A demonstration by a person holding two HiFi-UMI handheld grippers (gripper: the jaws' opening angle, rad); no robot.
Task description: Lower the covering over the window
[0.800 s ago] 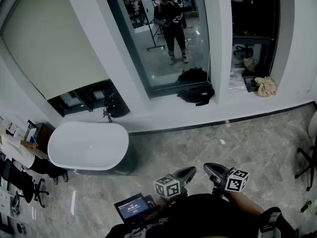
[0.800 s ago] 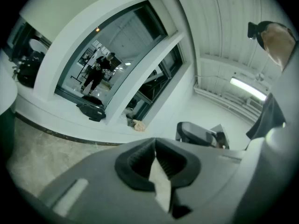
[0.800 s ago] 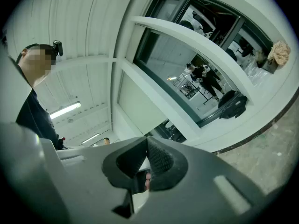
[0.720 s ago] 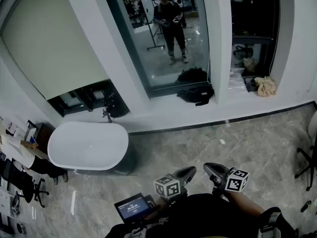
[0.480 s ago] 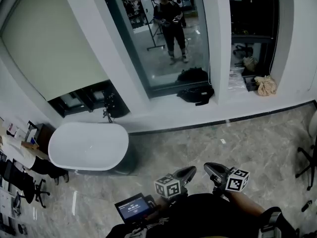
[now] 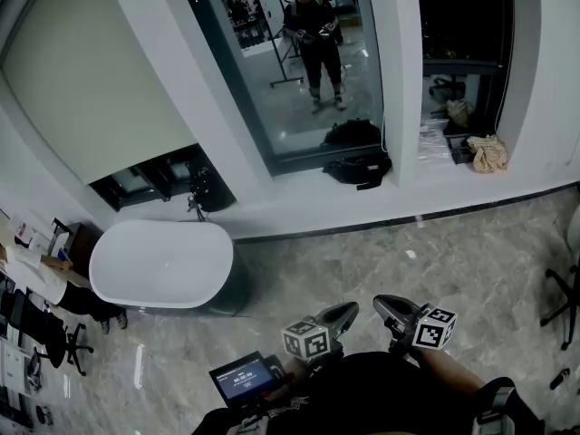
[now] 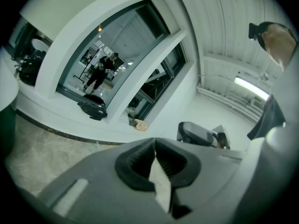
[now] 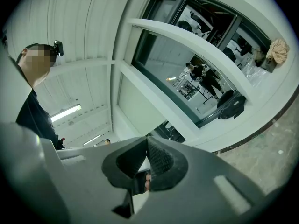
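- The blind (image 6: 86, 75) hangs over the leftmost window, at the upper left of the head view. It is a plain pale sheet.
- Its long axis follows the window from top to bottom. In the head view this line leans, with the top toward the left corner and the bottom toward the middle.
- Its lower edge points down at the white bathtub (image 6: 163, 265) and ends above the window sill (image 6: 299, 208). A dark strip of glass is open between the edge and the sill.
- The top of the blind is cut off by the picture border. I cannot make out a cord or chain on it.
- The middle window (image 6: 313, 71) shows dark glass with the reflection of a standing person. Dark bags (image 6: 358, 166) lie at its foot on the sill, and a crumpled cloth (image 6: 489, 154) lies further right.
- The left claw (image 6: 343, 315) is closed, jaws together with nothing between them; the left gripper view shows this clearly (image 7: 155, 141).
- The right claw (image 6: 388, 306) is also closed and empty (image 8: 145, 139).
- Both claws are low in the head view, close to the person's body and well apart from the blind. The hands that hold them are mostly hidden by dark clothing.
- A small screen (image 6: 243, 379) glows beside the left claw; its text is too small to read.
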